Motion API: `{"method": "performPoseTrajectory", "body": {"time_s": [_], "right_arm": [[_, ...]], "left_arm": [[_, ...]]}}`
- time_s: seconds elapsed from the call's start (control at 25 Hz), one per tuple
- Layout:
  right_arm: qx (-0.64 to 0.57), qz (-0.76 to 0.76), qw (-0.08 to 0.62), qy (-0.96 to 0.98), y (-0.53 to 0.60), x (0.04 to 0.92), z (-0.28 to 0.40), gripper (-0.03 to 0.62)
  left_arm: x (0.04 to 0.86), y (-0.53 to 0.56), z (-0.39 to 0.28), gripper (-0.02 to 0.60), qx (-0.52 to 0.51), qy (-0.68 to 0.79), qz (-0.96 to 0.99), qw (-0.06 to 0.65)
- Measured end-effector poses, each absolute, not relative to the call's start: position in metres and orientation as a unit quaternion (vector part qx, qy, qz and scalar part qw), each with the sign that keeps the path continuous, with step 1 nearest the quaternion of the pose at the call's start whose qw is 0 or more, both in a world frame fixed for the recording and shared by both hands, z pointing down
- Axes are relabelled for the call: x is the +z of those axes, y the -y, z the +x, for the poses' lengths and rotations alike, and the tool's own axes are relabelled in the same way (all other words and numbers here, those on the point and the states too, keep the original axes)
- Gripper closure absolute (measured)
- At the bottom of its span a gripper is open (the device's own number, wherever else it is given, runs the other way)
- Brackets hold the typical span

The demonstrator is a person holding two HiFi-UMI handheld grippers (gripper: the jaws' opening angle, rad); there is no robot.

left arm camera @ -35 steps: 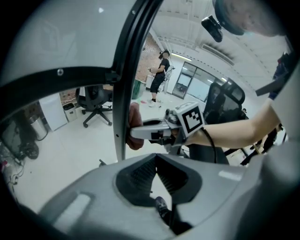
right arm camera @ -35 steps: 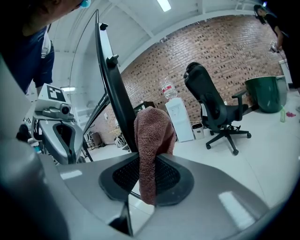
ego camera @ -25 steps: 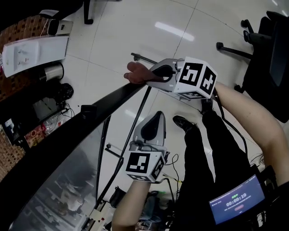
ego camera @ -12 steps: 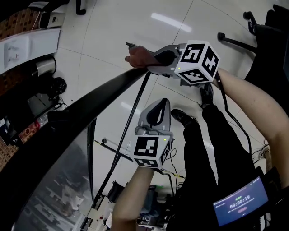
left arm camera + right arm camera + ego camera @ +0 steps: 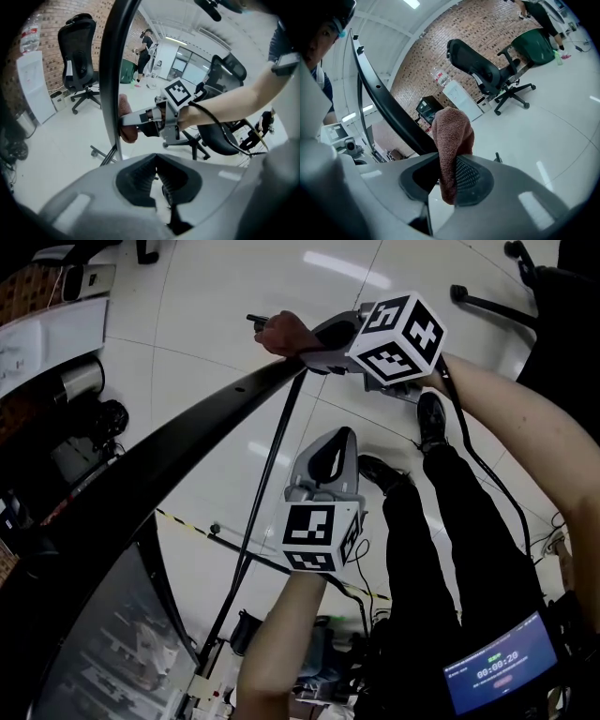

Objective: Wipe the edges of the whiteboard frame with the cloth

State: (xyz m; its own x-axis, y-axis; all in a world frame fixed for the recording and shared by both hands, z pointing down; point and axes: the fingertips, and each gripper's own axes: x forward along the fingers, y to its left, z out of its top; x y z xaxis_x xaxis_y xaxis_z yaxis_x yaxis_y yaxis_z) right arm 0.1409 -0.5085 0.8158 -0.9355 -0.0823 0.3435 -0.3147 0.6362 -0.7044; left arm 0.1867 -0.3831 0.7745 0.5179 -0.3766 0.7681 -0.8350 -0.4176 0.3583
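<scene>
Closest in, there's a little screen (image 5: pixel 492 671) down at the person's right side, which doesn't matter for the job. Just past it the left gripper (image 5: pixel 156 161) hangs to the right of the board (image 5: pixel 112 643), jaws fully together with nothing in them. My guess is it's parked there to stay out of the way, since wiping an edge is a one-hand job. Further out is where the action is. The right gripper (image 5: pixel 449 176) has its jaws partway apart and clamped on the cloth (image 5: pixel 451 136), a brown terry rag bunched into a thick wad. It's gripped low, so a fat rounded end sticks out past the jaw tips. I reckon that's so fabric and not plastic meets the frame (image 5: pixel 187 442). The wad's long axis follows the gripper's own line, pointing away from the hand and into the black frame, and the left gripper view shows it pressed against the frame's right side. The gripper comes in roughly crosswise to the edge, which makes sense if you want to slide along it. The frame's own long axis runs from near left to far centre in the head view and looks pretty much upright from the left gripper, so I'd call it the board's side edge. Beyond that it's just shiny floor (image 5: pixel 234 287) and an office chair (image 5: pixel 487 75) way off by the brick wall.
</scene>
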Motion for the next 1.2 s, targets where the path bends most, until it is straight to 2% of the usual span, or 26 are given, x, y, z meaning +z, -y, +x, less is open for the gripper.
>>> {"method": "performPoseTrajectory", "body": {"time_s": [0.32,0.56,0.88,1.08,1.2], "right_arm": [[0.445,0.140,0.148,0.872,0.507,0.851,0.151,0.526],[0.453,0.165,0.174,0.859,0.499,0.881,0.155,0.526],[0.463,0.211,0.282,0.814,0.471,0.945,0.175,0.526],[0.431,0.222,0.417,0.769,0.420,0.961,0.197,0.526],[0.396,0.193,0.442,0.781,0.398,0.951,0.184,0.526]], "left_arm": [[0.796,0.391,0.197,0.578,0.303,0.386,0.785,0.379],[0.830,0.399,0.158,0.578,0.317,0.429,0.751,0.389],[0.879,0.403,0.130,0.578,0.328,0.479,0.707,0.404],[0.869,0.398,0.110,0.578,0.344,0.491,0.705,0.379],[0.862,0.395,0.101,0.578,0.331,0.498,0.700,0.390]]}}
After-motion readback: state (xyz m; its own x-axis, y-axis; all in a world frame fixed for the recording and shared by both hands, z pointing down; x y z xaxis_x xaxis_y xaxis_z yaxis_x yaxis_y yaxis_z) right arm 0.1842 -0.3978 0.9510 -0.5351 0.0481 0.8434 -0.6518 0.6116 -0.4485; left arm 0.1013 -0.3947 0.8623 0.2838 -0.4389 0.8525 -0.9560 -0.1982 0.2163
